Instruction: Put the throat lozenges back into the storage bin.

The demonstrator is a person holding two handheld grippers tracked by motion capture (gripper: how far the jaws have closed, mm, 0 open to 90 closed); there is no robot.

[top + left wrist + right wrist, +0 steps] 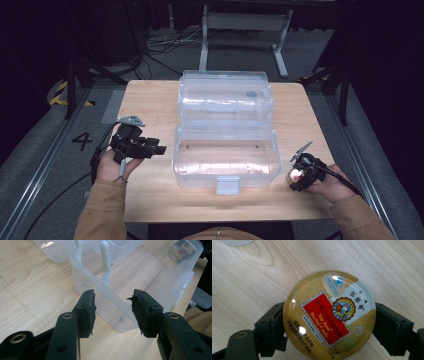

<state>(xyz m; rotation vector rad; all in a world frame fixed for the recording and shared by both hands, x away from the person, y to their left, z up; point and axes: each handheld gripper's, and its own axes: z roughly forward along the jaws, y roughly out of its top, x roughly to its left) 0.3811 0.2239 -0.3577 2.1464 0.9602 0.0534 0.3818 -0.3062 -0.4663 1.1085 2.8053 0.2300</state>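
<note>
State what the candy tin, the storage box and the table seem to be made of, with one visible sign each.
Candy tin: probably printed metal, glossy; highlights glint on its domed lid.
Storage box: clear plastic; the table's grain shows through its walls.
Table: wood or wood-look laminate, matte; pale grain lines.

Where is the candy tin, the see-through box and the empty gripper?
candy tin (329, 315), right gripper view, on its red label.
clear box (226, 184), high view, on the front latch of its base.
left gripper (113, 312), left gripper view, midway between its open fingertips.
</note>
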